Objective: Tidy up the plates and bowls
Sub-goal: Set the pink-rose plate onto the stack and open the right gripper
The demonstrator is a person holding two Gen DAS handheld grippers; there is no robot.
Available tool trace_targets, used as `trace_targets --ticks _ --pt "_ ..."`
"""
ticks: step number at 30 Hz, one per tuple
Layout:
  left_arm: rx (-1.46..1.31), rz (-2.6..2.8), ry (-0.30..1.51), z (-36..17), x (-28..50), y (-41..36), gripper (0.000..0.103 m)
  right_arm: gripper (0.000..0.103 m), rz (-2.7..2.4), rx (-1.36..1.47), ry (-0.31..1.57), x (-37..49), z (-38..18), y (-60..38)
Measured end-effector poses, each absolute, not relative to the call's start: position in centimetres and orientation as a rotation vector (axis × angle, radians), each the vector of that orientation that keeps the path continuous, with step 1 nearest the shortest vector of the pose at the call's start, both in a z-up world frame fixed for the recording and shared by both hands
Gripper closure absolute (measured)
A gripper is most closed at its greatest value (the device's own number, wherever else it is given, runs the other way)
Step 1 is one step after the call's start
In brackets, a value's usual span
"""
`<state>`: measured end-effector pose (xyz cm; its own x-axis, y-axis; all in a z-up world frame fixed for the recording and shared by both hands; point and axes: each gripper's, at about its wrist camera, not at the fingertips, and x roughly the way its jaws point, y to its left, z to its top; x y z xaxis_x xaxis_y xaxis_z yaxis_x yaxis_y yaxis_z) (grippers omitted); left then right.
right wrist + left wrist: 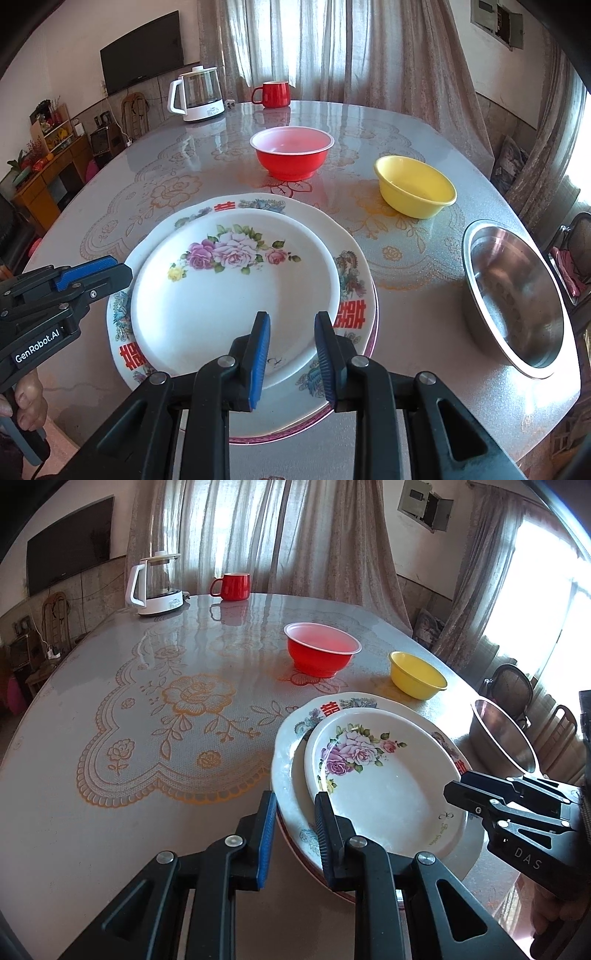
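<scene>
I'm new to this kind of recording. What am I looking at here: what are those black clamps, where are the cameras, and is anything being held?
No robot: a person holds a hand-held gripper in each hand, each with a wide-angle camera looking along its fingers. One picture is from the left hand-held gripper, the other from the right hand-held gripper. On the table lies a stack of plates, with a rose plate on top. Beyond it are a red bowl, yellow bowl, steel bowl, red mug and kettle. Both sets of jaws are slightly apart over the stack; nothing looks held.
</scene>
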<state>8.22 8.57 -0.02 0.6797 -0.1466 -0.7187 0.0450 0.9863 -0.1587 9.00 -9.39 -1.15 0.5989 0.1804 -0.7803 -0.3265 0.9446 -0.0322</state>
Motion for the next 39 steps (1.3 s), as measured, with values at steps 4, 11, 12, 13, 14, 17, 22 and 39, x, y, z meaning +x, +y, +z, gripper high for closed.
trace_targets --ticks 4,11,12,13,14,17,22,39 --pt "-0.148 -0.084 0.817 0.1 8.9 9.2 0.079 0.077 0.289 -0.126 0.88 9.2 -0.8 -10.2" --pt "-0.219 -0.06 0.845 -0.3 10.4 11.0 0.058 0.072 0.223 -0.057 0.857 11.3 0.0 -12.3" --pt "-0.229 -0.059 0.843 -0.3 10.5 11.1 0.053 0.07 0.21 -0.047 0.854 11.7 0.0 -12.6" --pt "-0.234 -0.061 0.847 -0.4 10.8 11.2 0.053 0.069 0.199 -0.039 0.855 12.0 -0.1 -12.9" --pt "-0.238 -0.066 0.853 -0.5 11.0 11.2 0.053 0.069 0.195 -0.026 0.862 12.4 -0.3 -13.2" --pt "-0.229 -0.078 0.869 -0.9 11.2 10.8 0.056 0.066 0.196 0.008 0.881 13.4 -0.9 -13.7" --pt "-0.168 -0.109 0.846 -1.0 10.8 9.7 0.073 0.062 0.235 0.055 0.913 14.2 -2.0 -14.1" --pt "-0.158 -0.108 0.831 -1.0 10.0 9.8 0.071 0.057 0.271 0.083 0.954 13.9 -3.9 -14.1"
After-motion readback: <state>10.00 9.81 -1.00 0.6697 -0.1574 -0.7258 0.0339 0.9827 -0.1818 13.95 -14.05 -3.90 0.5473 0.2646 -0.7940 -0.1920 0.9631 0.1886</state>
